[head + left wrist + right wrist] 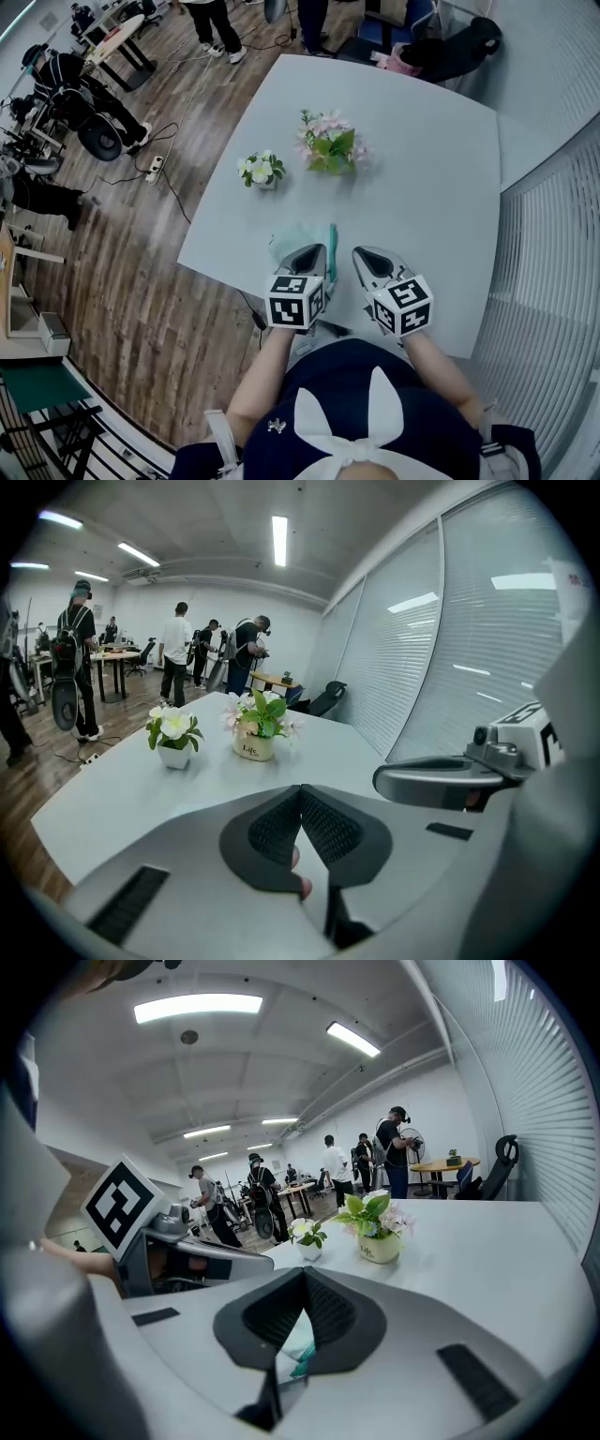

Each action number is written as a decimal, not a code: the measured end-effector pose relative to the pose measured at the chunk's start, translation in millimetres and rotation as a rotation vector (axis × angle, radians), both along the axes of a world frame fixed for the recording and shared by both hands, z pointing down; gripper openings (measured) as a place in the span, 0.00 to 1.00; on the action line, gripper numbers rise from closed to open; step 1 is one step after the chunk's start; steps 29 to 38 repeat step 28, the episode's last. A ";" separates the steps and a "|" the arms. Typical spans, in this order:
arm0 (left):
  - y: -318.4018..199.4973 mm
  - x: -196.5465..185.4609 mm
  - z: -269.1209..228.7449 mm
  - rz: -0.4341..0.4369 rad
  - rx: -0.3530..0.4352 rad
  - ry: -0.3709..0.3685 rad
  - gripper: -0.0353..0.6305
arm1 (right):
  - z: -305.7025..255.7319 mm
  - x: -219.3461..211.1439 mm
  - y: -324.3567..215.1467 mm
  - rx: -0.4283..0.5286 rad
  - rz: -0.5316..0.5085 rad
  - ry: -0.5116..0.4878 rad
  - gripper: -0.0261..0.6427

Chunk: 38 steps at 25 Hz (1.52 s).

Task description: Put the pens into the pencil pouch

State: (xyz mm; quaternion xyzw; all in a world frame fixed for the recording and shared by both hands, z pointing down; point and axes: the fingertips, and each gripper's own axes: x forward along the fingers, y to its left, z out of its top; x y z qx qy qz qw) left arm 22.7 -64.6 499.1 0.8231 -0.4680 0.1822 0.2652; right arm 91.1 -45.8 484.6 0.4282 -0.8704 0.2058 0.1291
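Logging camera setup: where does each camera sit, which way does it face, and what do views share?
Head view: on the person's head, facing steeply down at the table; forearms, torso, left tongs, right tongs show.
Left gripper view: on the left tongs, along shut jaws across the table; right tongs at right.
Right gripper view: on the right tongs, likewise; left tongs at left.
Shared by all: white flower pot, pink flower pot.

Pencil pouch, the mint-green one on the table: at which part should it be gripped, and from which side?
Probably its right edge. The pencil pouch lies flat on the table, its near side hidden behind the left gripper, so the right gripper could come in low from the right and slide one finger under the soft rim. Its fingers are shut now, so open them first.
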 end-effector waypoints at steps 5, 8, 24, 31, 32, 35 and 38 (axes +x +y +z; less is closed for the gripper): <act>10.5 3.3 -12.9 0.014 0.033 0.008 0.09 | -7.1 -3.0 8.1 0.012 -0.015 0.008 0.04; 13.1 4.9 -16.6 0.020 0.040 0.021 0.09 | -8.7 -3.5 10.1 0.015 -0.017 0.005 0.04; 13.9 -1.7 -20.7 -0.005 0.041 0.059 0.09 | -10.9 -6.2 10.7 0.017 -0.030 0.007 0.04; 11.4 -1.5 -19.0 -0.004 0.041 0.064 0.09 | -7.5 -6.3 8.8 0.015 -0.030 0.011 0.04; 11.4 -1.5 -19.0 -0.004 0.041 0.064 0.09 | -7.5 -6.3 8.8 0.015 -0.030 0.011 0.04; 11.4 -1.5 -19.0 -0.004 0.041 0.064 0.09 | -7.5 -6.3 8.8 0.015 -0.030 0.011 0.04; 11.4 -1.5 -19.0 -0.004 0.041 0.064 0.09 | -7.5 -6.3 8.8 0.015 -0.030 0.011 0.04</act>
